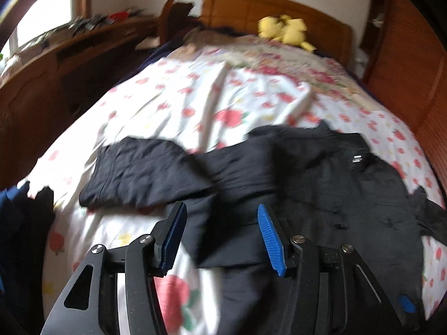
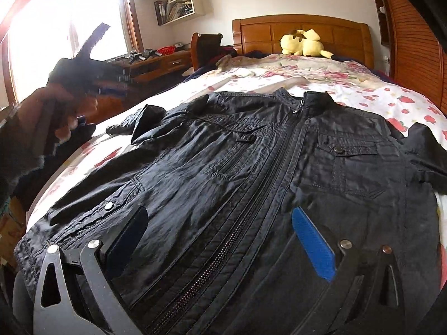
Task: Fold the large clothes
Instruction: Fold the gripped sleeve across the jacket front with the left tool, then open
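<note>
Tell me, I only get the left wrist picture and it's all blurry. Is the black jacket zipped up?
Observer: Yes. In the right wrist view the jacket lies front up on the bed, and its zip is closed almost to the collar.
Operator: Where's the other gripper?
Observer: The right gripper is over the jacket's hem, with its jaws open, one on each side of the zip.
Operator: Can you see mine?
Observer: Yes. The left gripper is up at the left, held in a hand in front of the window.
</note>
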Available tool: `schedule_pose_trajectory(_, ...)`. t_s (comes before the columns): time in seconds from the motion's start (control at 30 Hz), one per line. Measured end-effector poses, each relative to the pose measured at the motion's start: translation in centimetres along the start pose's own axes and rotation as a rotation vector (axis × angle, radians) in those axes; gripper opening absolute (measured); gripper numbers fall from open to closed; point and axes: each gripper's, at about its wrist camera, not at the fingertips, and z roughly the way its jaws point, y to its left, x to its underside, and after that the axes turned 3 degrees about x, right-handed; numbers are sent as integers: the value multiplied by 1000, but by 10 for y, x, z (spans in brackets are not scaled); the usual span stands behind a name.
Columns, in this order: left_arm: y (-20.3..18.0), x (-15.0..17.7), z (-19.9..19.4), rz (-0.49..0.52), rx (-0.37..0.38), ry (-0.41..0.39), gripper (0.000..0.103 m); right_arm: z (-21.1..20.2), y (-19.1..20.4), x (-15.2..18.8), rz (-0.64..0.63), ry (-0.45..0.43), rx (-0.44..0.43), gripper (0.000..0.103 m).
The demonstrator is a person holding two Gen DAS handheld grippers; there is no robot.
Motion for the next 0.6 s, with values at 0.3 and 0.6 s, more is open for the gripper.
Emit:
schedule_pose_trajectory(0.3,34,-9,59,-142,40,71,55,8,-2,1,7,27,-16,103)
schedule_pose_trajectory(0.6,6,-18,78,-5,-128,15,2,7,-1,2,5,31,-20,103)
